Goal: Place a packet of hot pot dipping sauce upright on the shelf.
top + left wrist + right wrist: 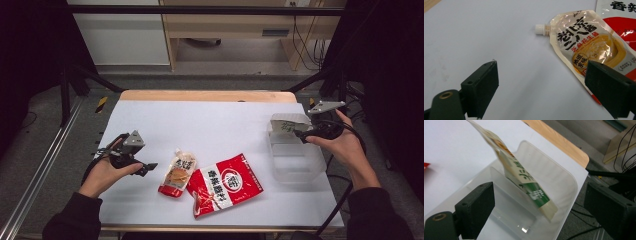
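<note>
right gripper [536, 202]: fingers released | green-white packet [524, 177] tilted in clear bin [564, 177] | left gripper [541, 87]: fingers released; spout pouch [586, 45] cap visible

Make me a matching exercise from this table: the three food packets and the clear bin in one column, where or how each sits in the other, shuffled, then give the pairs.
Things:
1. spout pouch
2. red packet
3. green-and-white packet
4. clear bin

Places:
A. at the table's right edge
B. standing tilted inside the bin
C. lying flat nearest the left tool
D. lying flat at the table's front, right of the pouch

Pairs: 1-C, 2-D, 3-B, 4-A
</note>
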{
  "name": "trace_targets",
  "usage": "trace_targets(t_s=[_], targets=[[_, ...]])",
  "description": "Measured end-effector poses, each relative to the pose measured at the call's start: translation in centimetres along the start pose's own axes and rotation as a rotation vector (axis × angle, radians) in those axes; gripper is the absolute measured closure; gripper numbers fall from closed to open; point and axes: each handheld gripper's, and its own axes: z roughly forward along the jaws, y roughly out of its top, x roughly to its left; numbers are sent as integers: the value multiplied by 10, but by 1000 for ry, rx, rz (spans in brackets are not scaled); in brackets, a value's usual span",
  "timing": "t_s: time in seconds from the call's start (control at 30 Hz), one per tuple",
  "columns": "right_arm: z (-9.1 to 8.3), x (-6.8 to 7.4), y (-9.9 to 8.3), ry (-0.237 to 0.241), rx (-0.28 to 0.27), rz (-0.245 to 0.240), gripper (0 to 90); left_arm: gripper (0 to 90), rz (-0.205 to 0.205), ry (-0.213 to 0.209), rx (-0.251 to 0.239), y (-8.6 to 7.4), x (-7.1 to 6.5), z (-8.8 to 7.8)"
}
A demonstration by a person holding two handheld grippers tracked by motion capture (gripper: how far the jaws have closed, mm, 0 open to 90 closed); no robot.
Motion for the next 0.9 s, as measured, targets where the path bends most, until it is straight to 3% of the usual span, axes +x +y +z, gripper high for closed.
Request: trace_targets(t_s=[0.33,0.53,0.67,0.77,0.8,0.9], targets=[[-30,27,11,2,-70,-48,95,120,-27,-6,-26,-15,-10,-1],[-50,46,25,-6,-119,-101,99,111,-13,6,-31,-21,-18,-2],[-62,65,35,-25,-119,-123,112,105,-9,21,-30,-24,-22,-1],[-67,82,43,-7,-134,-130,116,104,-14,24,-29,-25,-23,0],[-67,82,43,-7,-134,-130,116,104,-14,24,-29,-25,-23,0],[-67,105,53,16,-140,-150,136,105,-11,37,-27,-29,-29,3]])
